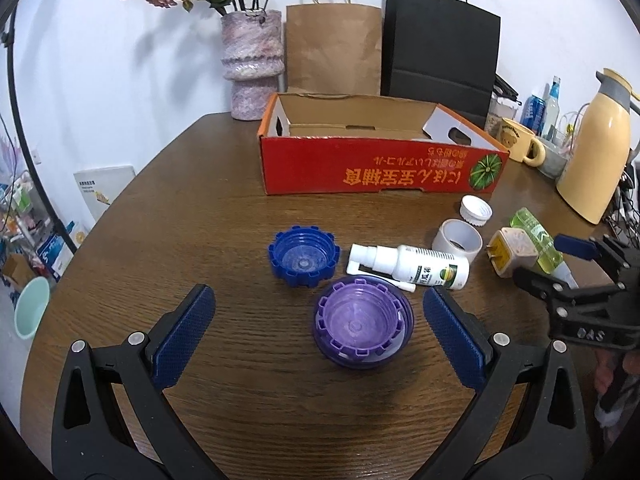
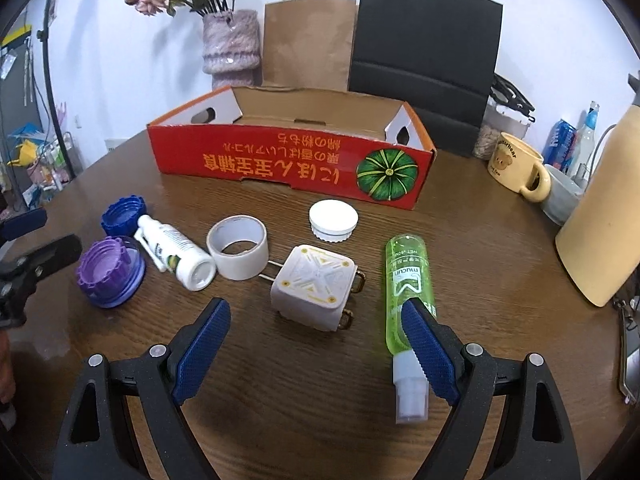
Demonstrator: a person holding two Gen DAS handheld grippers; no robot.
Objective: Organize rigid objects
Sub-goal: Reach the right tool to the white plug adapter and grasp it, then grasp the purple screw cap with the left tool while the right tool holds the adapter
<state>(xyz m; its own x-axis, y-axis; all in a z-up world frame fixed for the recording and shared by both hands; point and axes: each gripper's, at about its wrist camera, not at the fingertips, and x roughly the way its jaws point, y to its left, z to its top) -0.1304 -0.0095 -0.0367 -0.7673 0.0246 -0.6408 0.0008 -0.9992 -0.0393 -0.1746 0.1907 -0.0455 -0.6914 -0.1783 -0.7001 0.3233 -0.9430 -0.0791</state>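
Note:
My left gripper (image 1: pixel 319 294) is open just above the brown table, and a purple lid (image 1: pixel 362 326) lies between its blue pads, closer to the right pad. Beyond it are a blue lid (image 1: pixel 304 256) and a white spray bottle (image 1: pixel 408 266) lying flat. My right gripper (image 2: pixel 315 307) is open too. A white plug adapter (image 2: pixel 314 292) lies just ahead of its gap. The right pad overlaps a green bottle (image 2: pixel 406 280) lying on its side; I cannot tell whether they touch. A white tape roll (image 2: pixel 238 252) and a white cap (image 2: pixel 333 220) sit farther back.
An open red cardboard box (image 2: pixel 288 160) stands across the back of the table (image 1: pixel 248 392). Behind it are a vase (image 1: pixel 252 64) and two paper bags (image 1: pixel 440 48). A yellow mug (image 2: pixel 516 168), a cream thermos (image 2: pixel 604 232) and cans crowd the right edge.

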